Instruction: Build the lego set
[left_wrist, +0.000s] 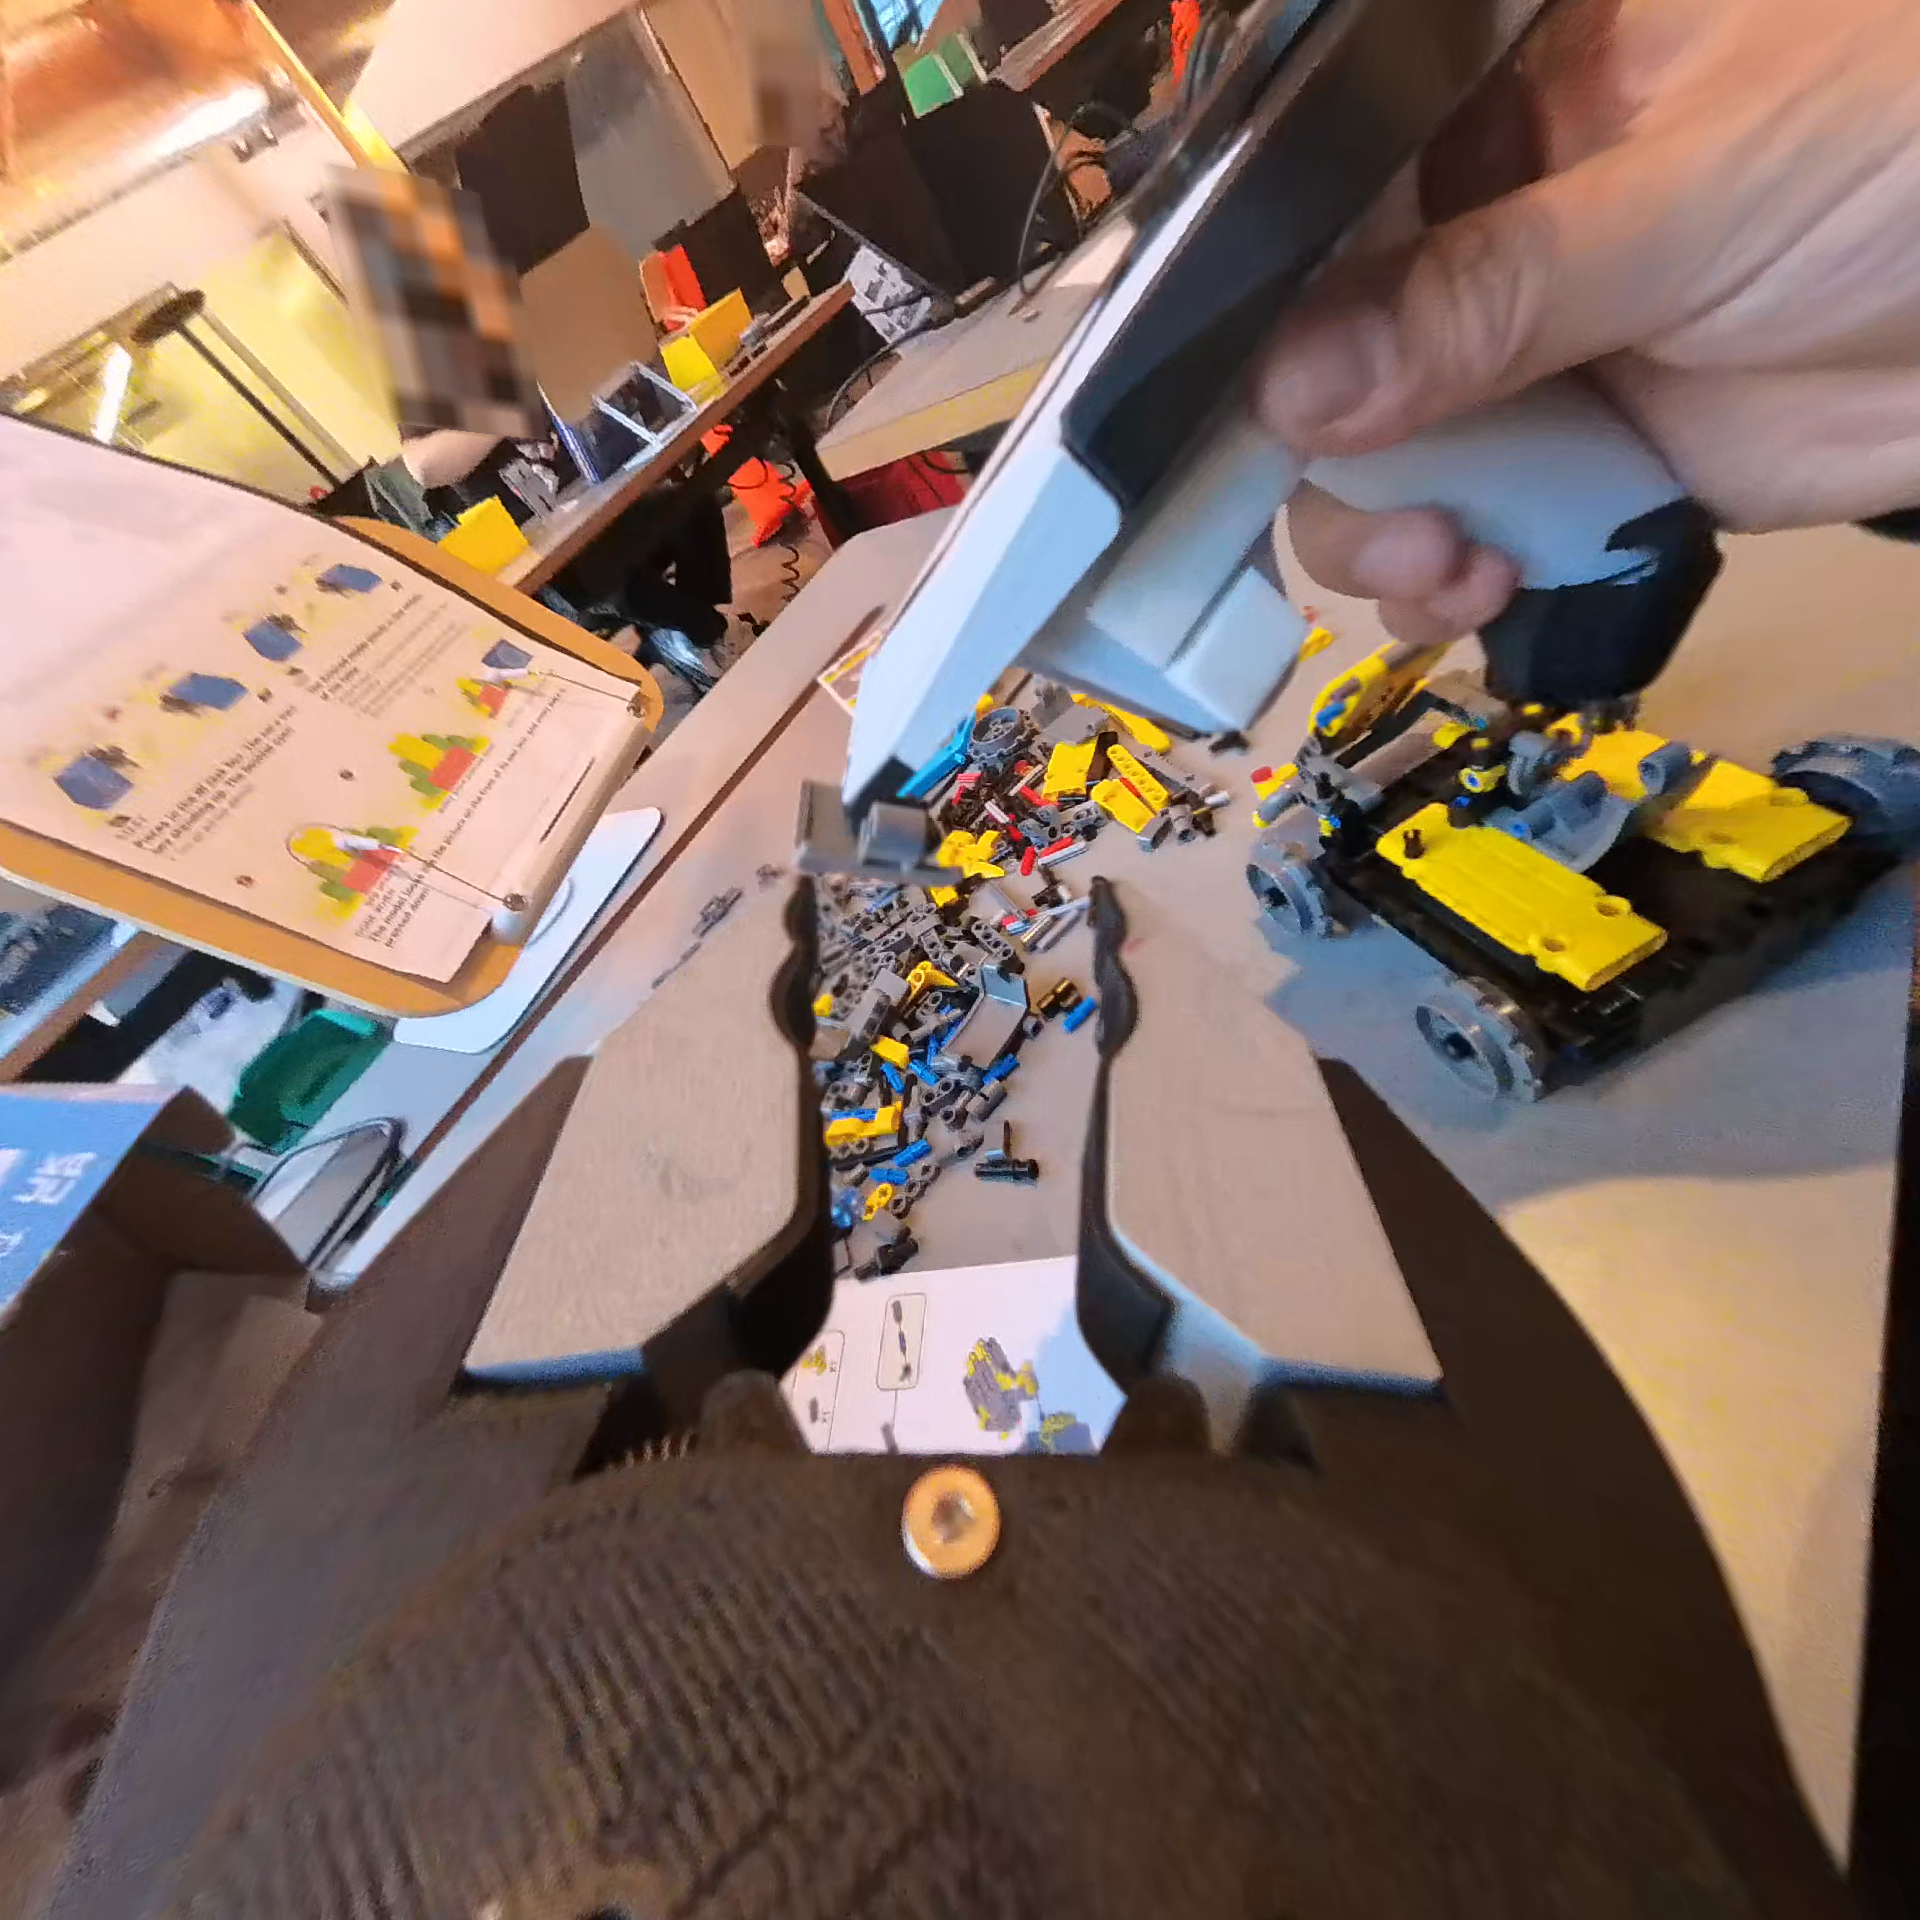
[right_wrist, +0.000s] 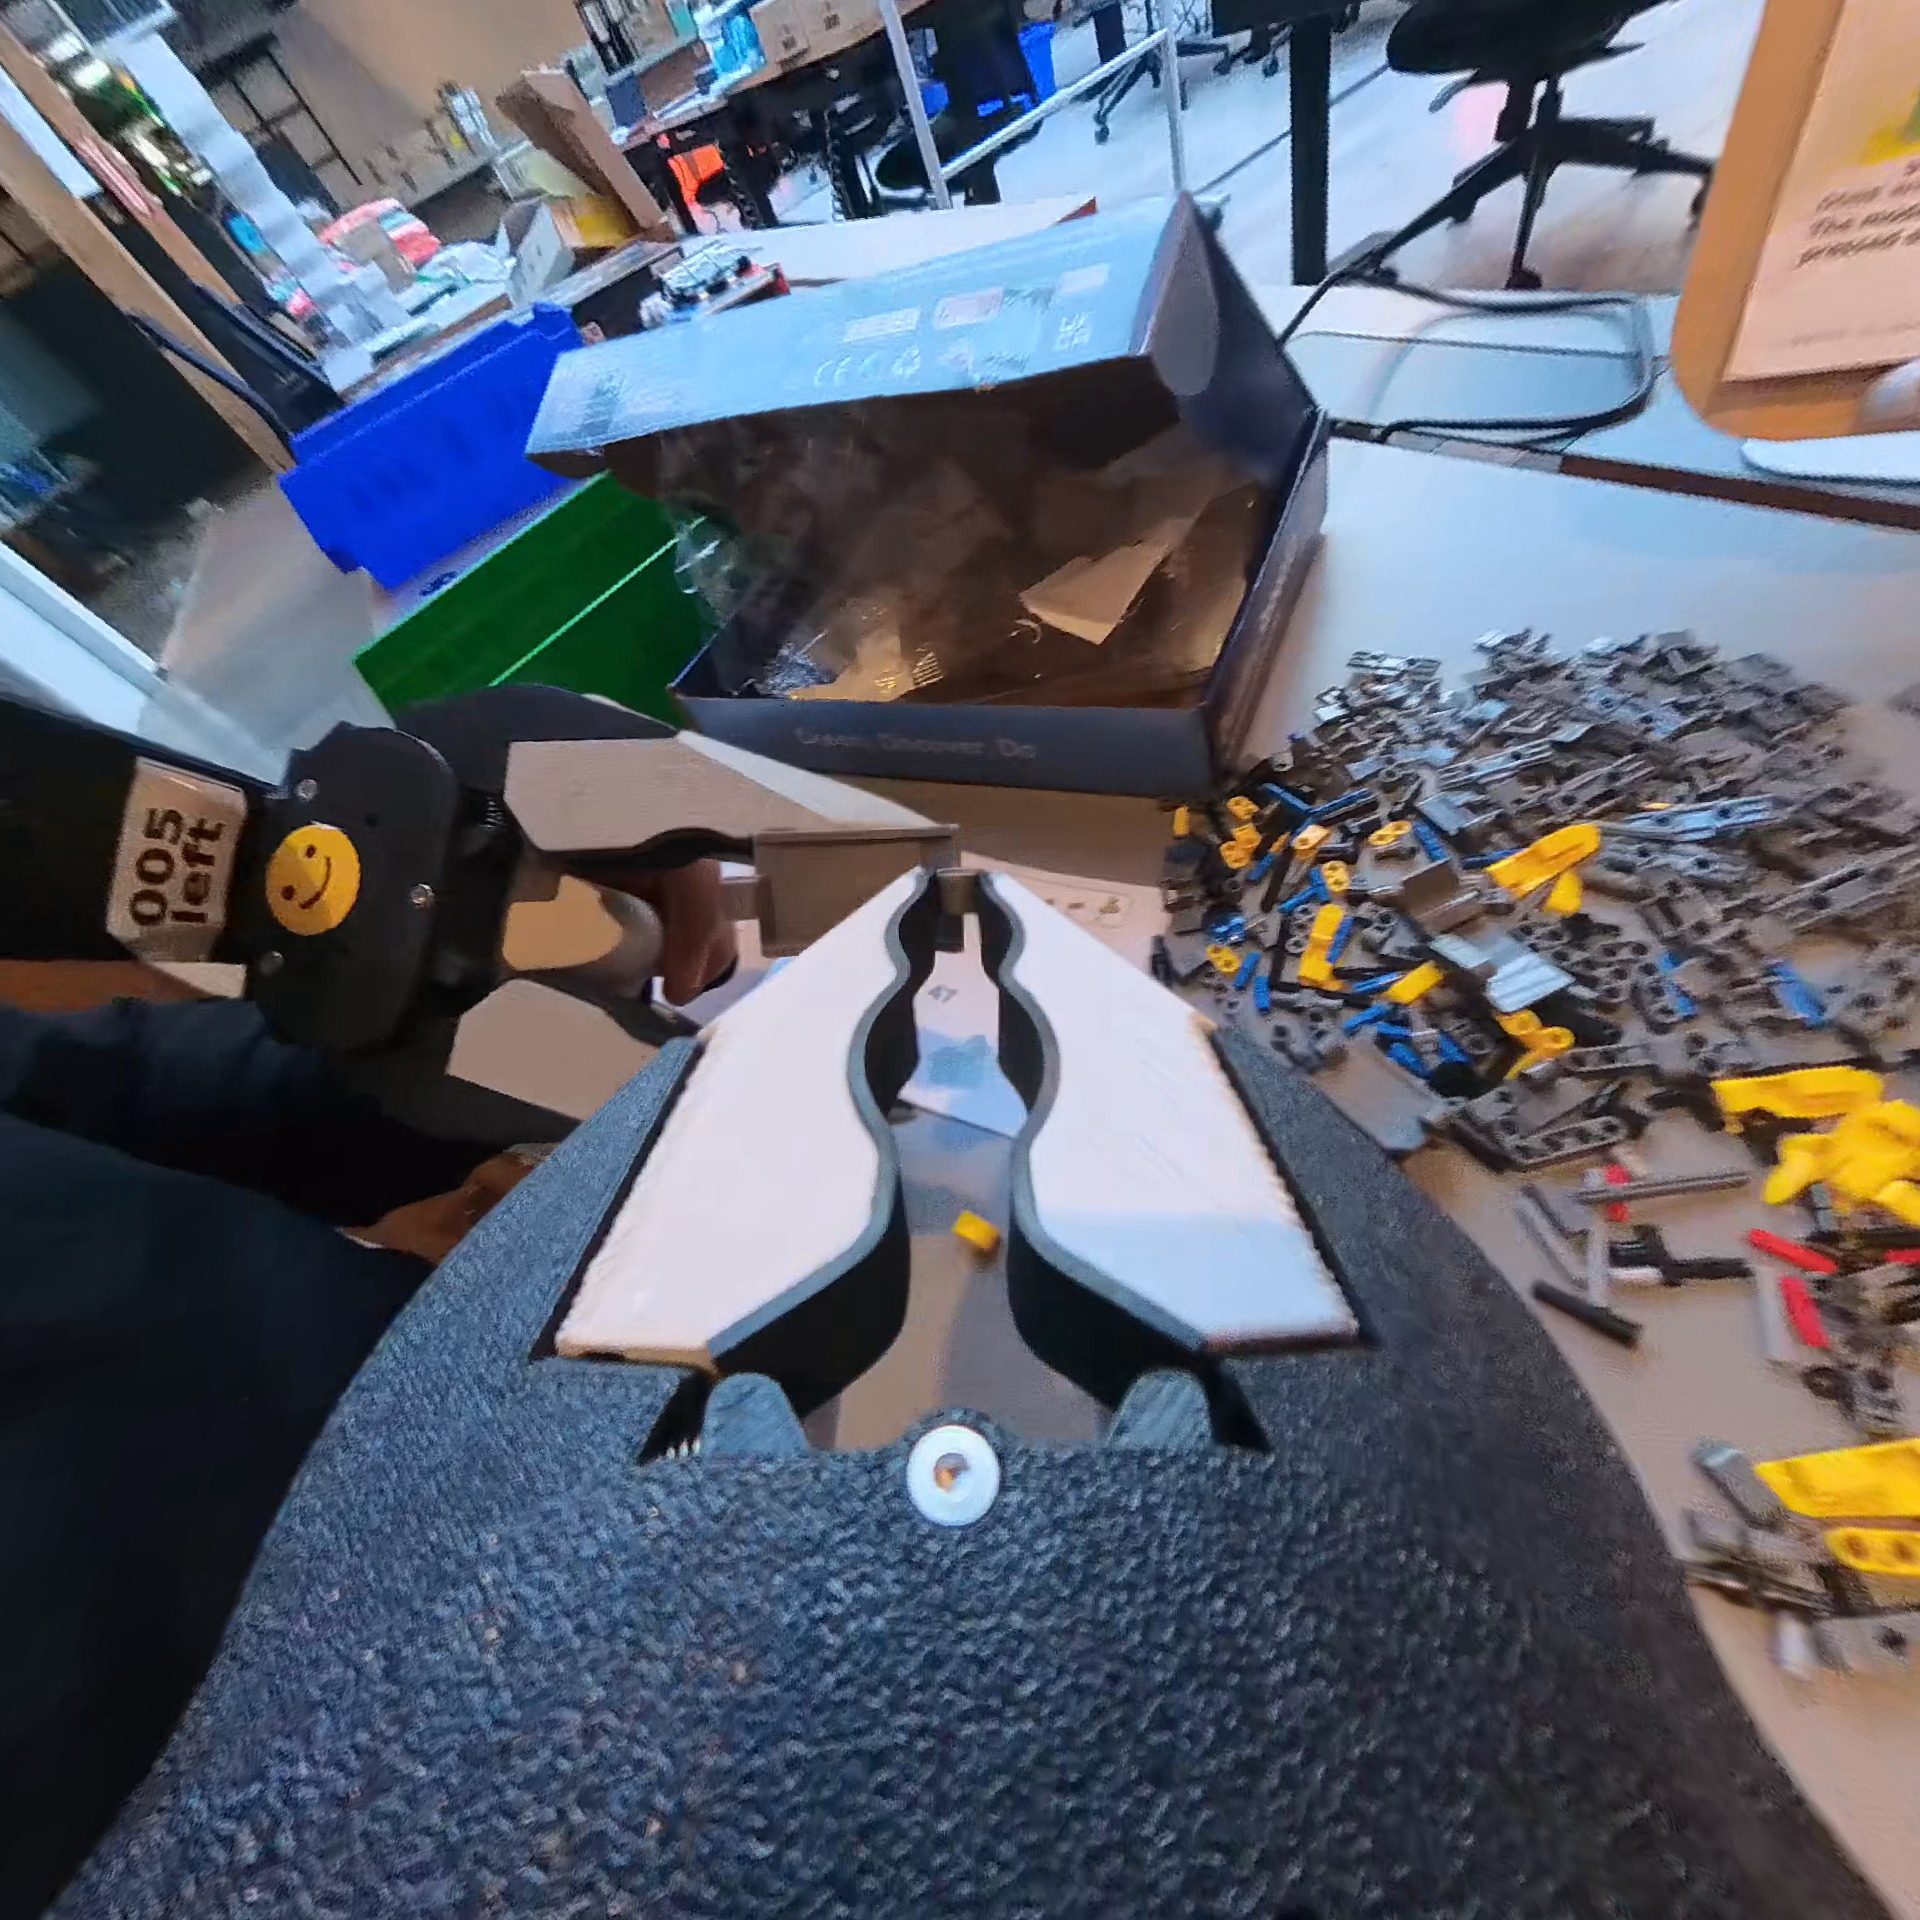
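My right gripper is shut on a flat grey brick piece and holds it above the table. In the left wrist view the right gripper comes in from the upper right in a person's hand, with the grey piece at its tip. My left gripper is open and empty, its fingertips just below that piece and above a pile of small grey, blue and yellow bricks. The left gripper also shows at the left of the right wrist view. The pile lies to the right there.
A half-built yellow and black car model stands right of the pile. An instruction booklet lies under the grippers. An open dark box sits behind, with green and blue bins beyond the table edge. A board with an instruction sheet stands at left. Only a small space, under 4 cm, lies between the two pairs of fingers.
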